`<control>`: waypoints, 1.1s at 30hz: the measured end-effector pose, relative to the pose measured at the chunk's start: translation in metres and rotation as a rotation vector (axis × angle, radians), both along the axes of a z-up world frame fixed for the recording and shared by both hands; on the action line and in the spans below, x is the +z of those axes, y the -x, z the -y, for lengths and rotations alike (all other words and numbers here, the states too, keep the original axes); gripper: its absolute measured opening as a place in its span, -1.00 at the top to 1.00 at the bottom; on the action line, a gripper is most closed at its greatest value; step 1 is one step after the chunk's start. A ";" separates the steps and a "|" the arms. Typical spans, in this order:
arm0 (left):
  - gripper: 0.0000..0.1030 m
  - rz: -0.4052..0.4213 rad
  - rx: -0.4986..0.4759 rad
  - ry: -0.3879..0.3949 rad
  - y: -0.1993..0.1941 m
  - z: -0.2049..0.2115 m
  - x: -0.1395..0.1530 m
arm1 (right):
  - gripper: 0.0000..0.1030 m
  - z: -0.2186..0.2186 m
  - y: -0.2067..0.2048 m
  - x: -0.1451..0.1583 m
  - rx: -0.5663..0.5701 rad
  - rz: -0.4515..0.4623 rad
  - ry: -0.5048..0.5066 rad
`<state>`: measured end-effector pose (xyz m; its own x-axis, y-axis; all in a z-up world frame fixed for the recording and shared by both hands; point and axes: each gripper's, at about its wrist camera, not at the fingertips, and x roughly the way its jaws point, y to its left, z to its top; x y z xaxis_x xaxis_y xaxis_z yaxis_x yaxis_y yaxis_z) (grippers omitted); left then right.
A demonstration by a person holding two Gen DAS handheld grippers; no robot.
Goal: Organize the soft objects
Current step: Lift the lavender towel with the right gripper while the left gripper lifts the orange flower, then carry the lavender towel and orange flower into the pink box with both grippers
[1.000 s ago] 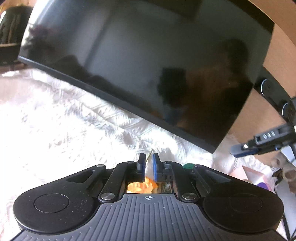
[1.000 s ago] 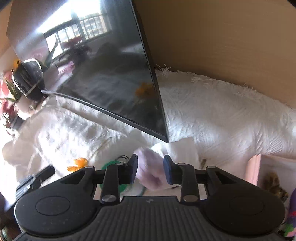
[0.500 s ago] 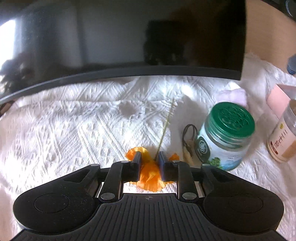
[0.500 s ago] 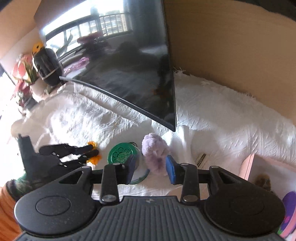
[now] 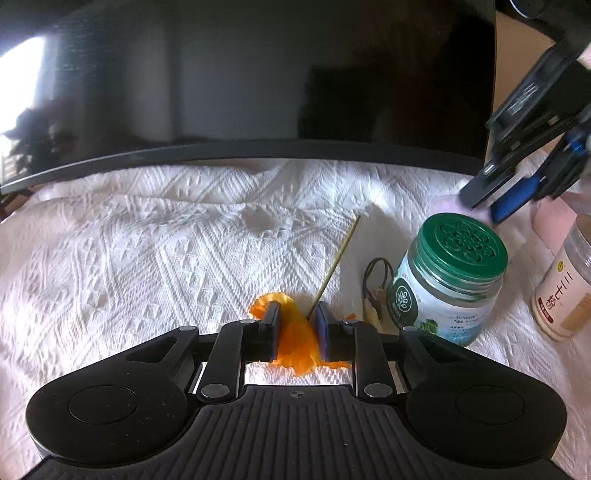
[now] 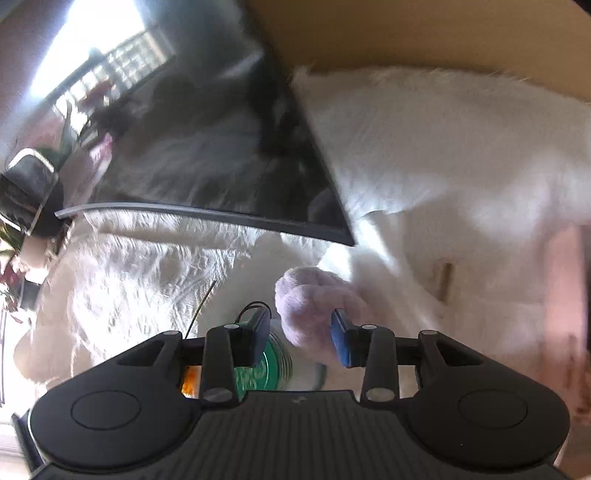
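My left gripper [image 5: 295, 325] is clenched on an orange fabric flower [image 5: 297, 345], its crumpled petals bunched between my jaws and its thin stem [image 5: 334, 267] slanting off toward 1 o'clock. My right gripper [image 6: 301, 338] is spread wide, its jaws standing either side of a fuzzy lilac plush toy [image 6: 314, 301] at 12 o'clock without pressing it. The toy lies beside a green-lidded jar [image 5: 448, 284], with a tan-labelled bottle [image 5: 563, 291] at 3 o'clock of that. Everything rests on a white textured cloth [image 5: 155, 266] covering the bench. A dark curved monitor [image 5: 258, 81] stands behind, reflecting a bright window, with a tan wall [image 6: 424, 33] beyond.
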<state>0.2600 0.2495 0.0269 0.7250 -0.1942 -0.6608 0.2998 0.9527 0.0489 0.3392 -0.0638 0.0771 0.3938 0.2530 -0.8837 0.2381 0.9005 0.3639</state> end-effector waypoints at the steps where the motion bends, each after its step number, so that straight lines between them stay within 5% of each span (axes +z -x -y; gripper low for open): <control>1: 0.59 0.010 0.000 0.001 0.002 0.000 0.000 | 0.26 -0.002 -0.005 -0.007 -0.001 -0.013 0.001; 2: 0.60 0.016 0.002 0.004 0.003 -0.001 0.000 | 0.30 -0.003 -0.006 -0.011 -0.007 -0.015 -0.001; 5: 0.65 0.012 0.023 0.048 0.006 -0.009 0.003 | 0.83 -0.003 -0.004 -0.009 0.025 0.012 0.002; 12: 0.66 0.060 0.046 0.108 0.012 -0.025 0.045 | 0.84 0.005 0.037 0.069 0.147 0.195 -0.012; 19: 0.66 0.166 0.022 0.116 0.022 -0.010 0.107 | 0.84 0.027 0.074 0.137 0.136 0.332 -0.017; 26: 0.66 0.186 -0.052 0.156 0.021 0.041 0.141 | 0.84 0.064 0.117 0.172 0.094 0.420 0.011; 33: 0.66 0.157 -0.229 0.186 0.030 0.127 0.152 | 0.84 0.127 0.172 0.190 -0.002 0.470 0.045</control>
